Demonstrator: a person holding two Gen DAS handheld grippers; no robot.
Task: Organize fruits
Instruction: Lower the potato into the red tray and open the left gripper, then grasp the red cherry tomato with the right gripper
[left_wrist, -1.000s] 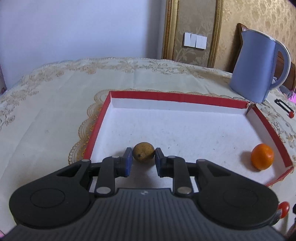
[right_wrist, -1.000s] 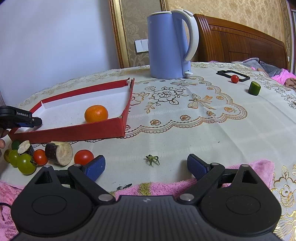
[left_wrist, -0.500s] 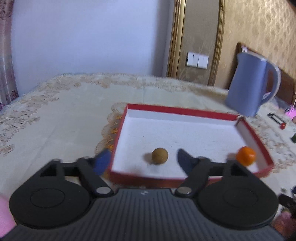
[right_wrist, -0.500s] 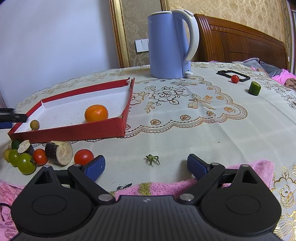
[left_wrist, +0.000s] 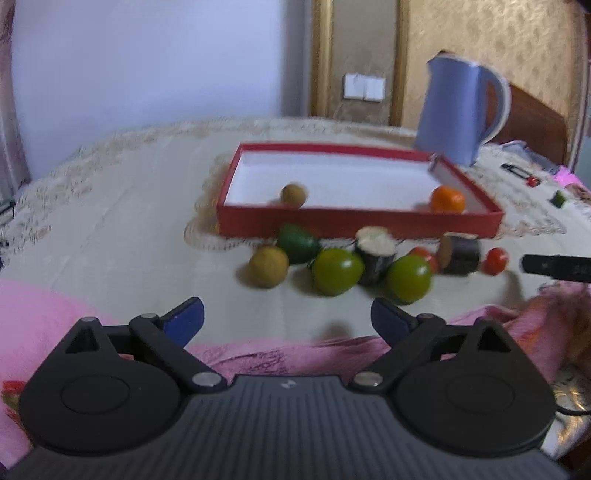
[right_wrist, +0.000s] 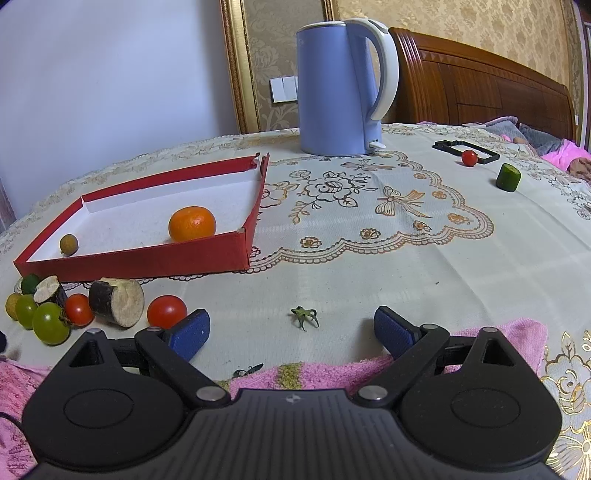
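A red tray (left_wrist: 354, 221) (right_wrist: 147, 260) with a white floor holds a small brown fruit (left_wrist: 293, 194) (right_wrist: 68, 244) and an orange (left_wrist: 448, 199) (right_wrist: 192, 223). In front of it lie a second brown fruit (left_wrist: 268, 266), a dark green fruit (left_wrist: 297, 243), two green fruits (left_wrist: 338, 271) (left_wrist: 409, 278), red tomatoes (left_wrist: 496, 261) (right_wrist: 167, 311) and two dark cut pieces (left_wrist: 375, 254) (right_wrist: 117, 302). My left gripper (left_wrist: 286, 321) is open and empty, back from the fruit row. My right gripper (right_wrist: 291, 330) is open and empty above the cloth.
A blue kettle (right_wrist: 341, 86) (left_wrist: 458, 110) stands behind the tray. A tomato (right_wrist: 469, 158), a black frame (right_wrist: 448, 145) and a green piece (right_wrist: 509, 178) lie far right. A green stem (right_wrist: 304, 316) lies between my right fingers. A pink towel (left_wrist: 44, 314) covers the near edge.
My left gripper opened, let go of the small brown fruit in the tray and pulled back out over the fruit row. The right gripper has not moved.
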